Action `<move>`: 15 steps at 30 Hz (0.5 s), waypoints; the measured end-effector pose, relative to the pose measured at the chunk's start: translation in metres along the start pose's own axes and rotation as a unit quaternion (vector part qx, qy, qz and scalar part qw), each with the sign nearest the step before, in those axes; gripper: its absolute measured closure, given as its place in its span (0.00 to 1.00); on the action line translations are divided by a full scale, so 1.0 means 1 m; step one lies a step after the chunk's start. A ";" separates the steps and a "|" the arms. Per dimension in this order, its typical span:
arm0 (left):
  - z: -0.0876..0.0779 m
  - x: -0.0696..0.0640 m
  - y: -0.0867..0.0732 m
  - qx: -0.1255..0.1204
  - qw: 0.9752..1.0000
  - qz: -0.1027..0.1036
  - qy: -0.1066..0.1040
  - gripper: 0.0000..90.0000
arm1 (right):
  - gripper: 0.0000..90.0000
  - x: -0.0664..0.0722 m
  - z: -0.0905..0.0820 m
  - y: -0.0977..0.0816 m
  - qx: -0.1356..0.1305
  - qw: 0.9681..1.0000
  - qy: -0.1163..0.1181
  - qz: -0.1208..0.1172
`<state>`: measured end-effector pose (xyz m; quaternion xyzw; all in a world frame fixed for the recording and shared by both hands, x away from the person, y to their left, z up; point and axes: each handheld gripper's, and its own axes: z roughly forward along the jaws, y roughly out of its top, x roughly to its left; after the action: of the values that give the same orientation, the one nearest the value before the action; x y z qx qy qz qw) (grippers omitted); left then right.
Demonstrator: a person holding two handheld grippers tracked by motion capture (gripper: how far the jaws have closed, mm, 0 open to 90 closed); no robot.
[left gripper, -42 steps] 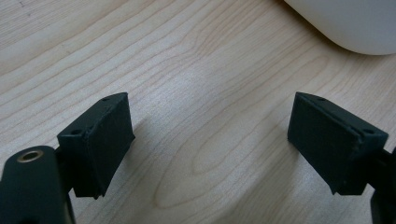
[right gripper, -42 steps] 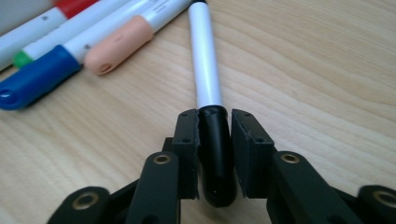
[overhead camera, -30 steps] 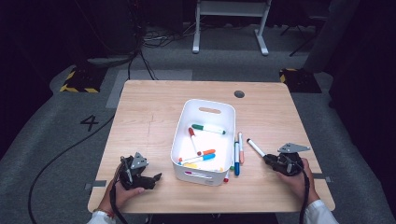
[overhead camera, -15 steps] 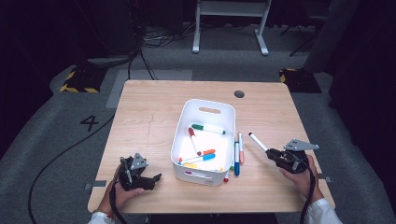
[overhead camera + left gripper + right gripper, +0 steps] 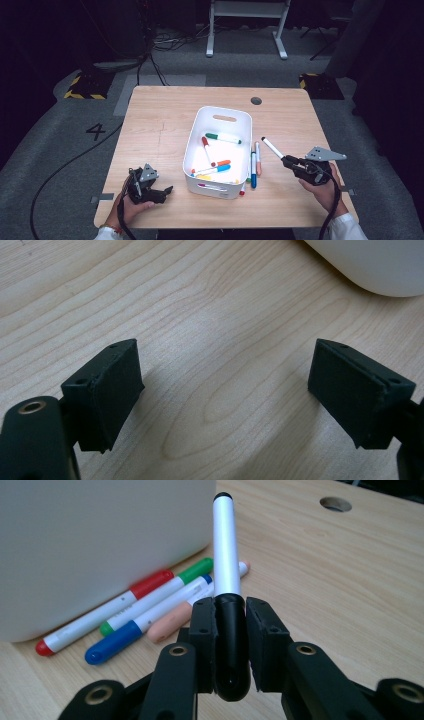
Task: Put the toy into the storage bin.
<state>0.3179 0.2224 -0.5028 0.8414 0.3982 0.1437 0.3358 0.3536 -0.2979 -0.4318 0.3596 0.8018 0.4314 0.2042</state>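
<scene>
black-capped marker clamped in your right gripper

your right gripper [image 5: 286,160] has its jaws closed on a white marker with a black cap [image 5: 271,147], pinching it at the capped end so the white barrel sticks out ahead of the jaws, toward the far left. you hold it above the table [image 5: 165,115], near the right edge, just to the right of the white bin [image 5: 240,118]. in the right gripper view the cap [image 5: 231,645] sits squeezed between the two black pads, barrel pointing away.

your left gripper [image 5: 167,190] rests near the front left corner of the table, its jaws spread wide with bare wood between them; the bin's rounded corner [image 5: 370,265] shows just beyond.

the bin stands in the middle of the table with several markers inside, among them a green-capped one [image 5: 223,137] and a red-capped one [image 5: 208,150]. four more markers lie on the table along the bin's right wall: red [image 5: 95,621], green [image 5: 157,596], blue [image 5: 145,620] and peach [image 5: 175,622].
</scene>
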 end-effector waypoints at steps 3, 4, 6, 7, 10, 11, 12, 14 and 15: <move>0.000 0.000 0.000 -0.001 1.000 0.002 0.003 0.16 | 0.84 0.002 -0.005 0.008 -0.008 1.000 0.000 -0.007; 0.000 0.000 0.000 0.000 1.000 0.002 0.002 0.16 | 0.84 0.003 -0.007 0.011 -0.011 1.000 0.000 -0.010; 0.000 0.000 0.000 -0.001 1.000 0.001 0.002 0.16 | 0.84 0.003 -0.009 0.016 -0.016 1.000 0.003 -0.012; 0.000 0.000 0.000 0.000 1.000 0.000 0.001 0.16 | 0.84 0.003 -0.010 0.018 -0.017 1.000 0.006 -0.013; 0.000 0.000 0.000 0.000 1.000 0.002 -0.004 0.16 | 0.84 0.005 -0.015 0.028 -0.023 0.999 0.006 -0.022; 0.001 0.001 0.000 0.000 1.000 0.002 -0.005 0.16 | 0.84 0.006 -0.017 0.031 -0.027 0.999 0.008 -0.024; 0.001 0.001 0.000 0.001 1.000 0.002 -0.005 0.16 | 0.84 0.006 -0.018 0.035 -0.032 0.999 0.011 -0.026; 0.001 0.000 0.000 0.000 1.000 0.001 -0.005 0.16 | 0.84 0.008 -0.021 0.041 -0.037 0.999 0.017 -0.029; 0.001 0.000 0.000 0.000 1.000 0.001 -0.004 0.16 | 0.84 0.008 -0.022 0.045 -0.040 0.998 0.020 -0.032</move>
<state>0.3186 0.2222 -0.5029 0.8424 0.3962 0.1404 0.3371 0.3522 -0.2870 -0.3826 0.3165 0.7989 0.4638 0.2157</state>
